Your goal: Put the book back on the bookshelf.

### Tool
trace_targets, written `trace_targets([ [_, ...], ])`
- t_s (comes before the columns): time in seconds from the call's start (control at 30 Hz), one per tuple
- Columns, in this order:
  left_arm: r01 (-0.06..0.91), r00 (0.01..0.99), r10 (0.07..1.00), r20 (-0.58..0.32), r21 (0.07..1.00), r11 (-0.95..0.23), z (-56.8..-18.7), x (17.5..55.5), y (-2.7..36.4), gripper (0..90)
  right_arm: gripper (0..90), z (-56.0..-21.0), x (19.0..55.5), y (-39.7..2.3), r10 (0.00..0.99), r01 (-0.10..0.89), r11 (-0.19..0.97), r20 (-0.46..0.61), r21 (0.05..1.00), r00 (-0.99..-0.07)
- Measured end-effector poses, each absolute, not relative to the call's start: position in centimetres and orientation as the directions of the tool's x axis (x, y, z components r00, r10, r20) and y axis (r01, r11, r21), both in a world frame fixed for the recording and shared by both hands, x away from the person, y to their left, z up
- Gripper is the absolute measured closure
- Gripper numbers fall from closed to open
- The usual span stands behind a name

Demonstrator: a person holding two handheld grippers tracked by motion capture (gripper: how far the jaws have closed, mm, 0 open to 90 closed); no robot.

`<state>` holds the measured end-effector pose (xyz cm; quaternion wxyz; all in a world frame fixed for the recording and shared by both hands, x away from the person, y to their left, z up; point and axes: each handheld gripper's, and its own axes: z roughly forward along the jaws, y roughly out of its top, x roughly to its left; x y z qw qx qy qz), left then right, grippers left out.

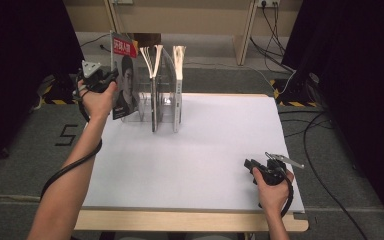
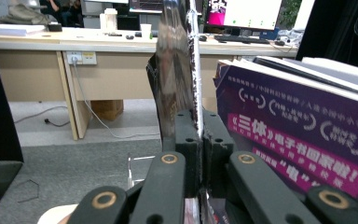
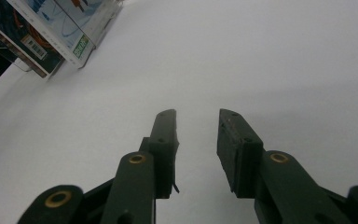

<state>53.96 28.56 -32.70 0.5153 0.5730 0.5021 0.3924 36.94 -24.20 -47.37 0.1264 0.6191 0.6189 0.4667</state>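
My left claw (image 1: 111, 76) is clamped on the mag (image 1: 124, 80), a thin glossy issue w/ a red-topped cover and a face on it. I've got it held upright at the far left end of the clear rack (image 1: 166, 102), its lower edge down by the rack's left slot. In the left gripper view the pads pinch the mag's edge (image 2: 179, 88) tight, w/ a purple book (image 2: 298, 135) just right of it. Two more books (image 1: 166, 85) stand in the rack, pages fanned at the top. My right claw (image 1: 251, 165) sits well away from the rack, low over the white desk (image 1: 200, 150) near its right front corner, jaws apart w/ nothing between them.
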Motion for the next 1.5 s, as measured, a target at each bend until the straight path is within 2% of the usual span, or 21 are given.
trace_targets([
  [0.27,0.200,0.186,0.978,-0.094,0.978,0.056,-35.5,51.0,30.8,85.8,67.8,-47.4,36.9,-24.2,0.886,0.643,-0.200,0.417,0.740,-0.204],
  [0.3,0.236,0.190,0.977,-0.091,0.971,0.044,-36.5,50.4,31.1,85.8,67.7,-47.4,36.9,-24.1,0.886,0.646,-0.199,0.417,0.737,-0.203],
  [0.47,0.263,0.213,0.970,-0.117,0.963,0.058,-38.8,48.8,31.5,85.1,67.7,-47.3,36.8,-23.9,0.886,0.646,-0.199,0.417,0.737,-0.202],
  [0.6,0.259,0.219,0.971,-0.100,0.965,0.041,-39.3,47.9,31.4,85.1,67.7,-47.5,36.9,-23.9,0.887,0.649,-0.193,0.413,0.736,-0.205],
  [0.9,0.351,0.273,0.952,-0.139,0.936,0.036,-40.4,45.2,30.1,85.9,67.6,-47.5,36.8,-23.5,0.884,0.660,-0.194,0.421,0.726,-0.203],
  [1.07,0.372,0.290,0.947,-0.141,0.928,0.024,-40.2,44.5,29.5,84.6,67.4,-47.4,36.8,-23.6,0.887,0.654,-0.190,0.414,0.732,-0.206],
  [1.2,0.375,0.294,0.945,-0.146,0.927,0.026,-39.9,44.8,29.3,79.0,67.2,-47.5,36.8,-23.5,0.885,0.658,-0.190,0.418,0.728,-0.207],
  [1.23,0.373,0.291,0.946,-0.145,0.927,0.027,-39.7,45.0,29.3,73.1,67.1,-47.5,36.8,-23.4,0.882,0.666,-0.197,0.426,0.720,-0.200],
  [1.33,0.362,0.264,0.952,-0.152,0.931,0.049,-38.9,46.3,29.2,65.2,66.9,-47.7,36.9,-23.4,0.882,0.669,-0.188,0.424,0.719,-0.208],
  [1.5,0.353,0.246,0.959,-0.139,0.935,0.045,-37.3,48.3,28.7,56.6,66.7,-47.8,37.0,-23.4,0.880,0.672,-0.186,0.426,0.716,-0.210],
])
